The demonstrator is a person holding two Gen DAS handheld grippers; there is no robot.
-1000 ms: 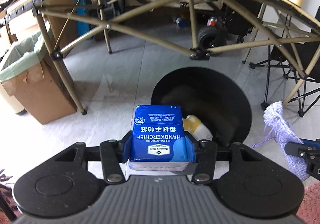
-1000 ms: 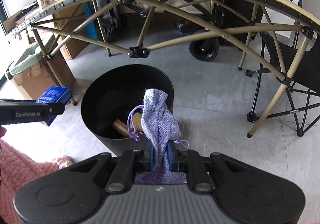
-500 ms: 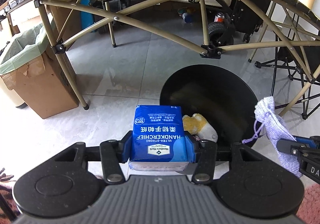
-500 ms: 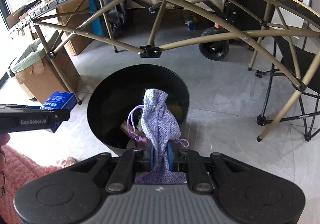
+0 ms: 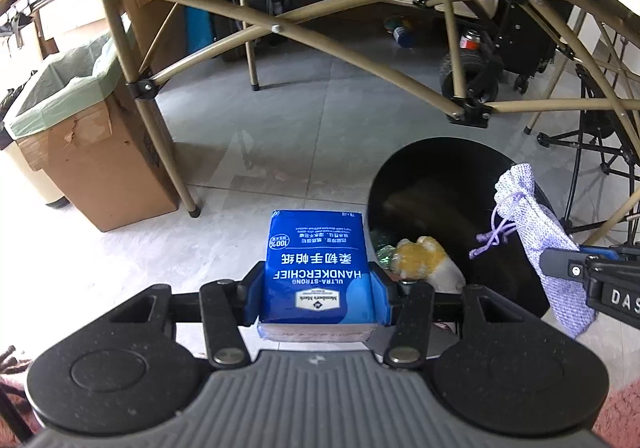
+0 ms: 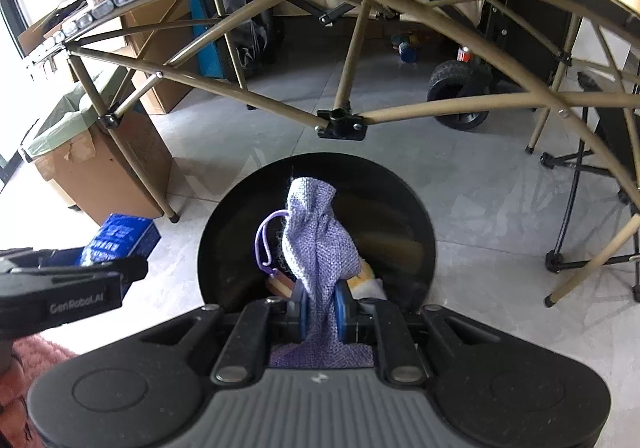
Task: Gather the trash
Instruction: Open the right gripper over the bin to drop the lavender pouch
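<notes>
My left gripper (image 5: 318, 298) is shut on a blue handkerchief tissue pack (image 5: 316, 268), held over the floor just left of a round black bin (image 5: 448, 175). The bin holds a yellow and white item (image 5: 420, 256) and other scraps. My right gripper (image 6: 320, 308) is shut on a lilac woven drawstring pouch (image 6: 316, 244), which hangs above the open bin (image 6: 384, 203). In the left wrist view the pouch (image 5: 536, 215) and right gripper show at the right edge. The right wrist view has the left gripper (image 6: 132, 272) with the blue pack (image 6: 116, 238) at the left.
A folding table's tan metal frame (image 5: 340, 47) arches over the floor behind the bin. A cardboard box lined with a green bag (image 5: 72, 127) stands at the left. A wheeled cart (image 6: 460, 95) and a folding chair's legs (image 6: 580, 183) are at the right. Pink fabric (image 6: 36, 360) is at lower left.
Both grippers have shifted across the floor with their loads. The pouch now hangs over the middle of the bin, and the bin sits further right in the left wrist view.
</notes>
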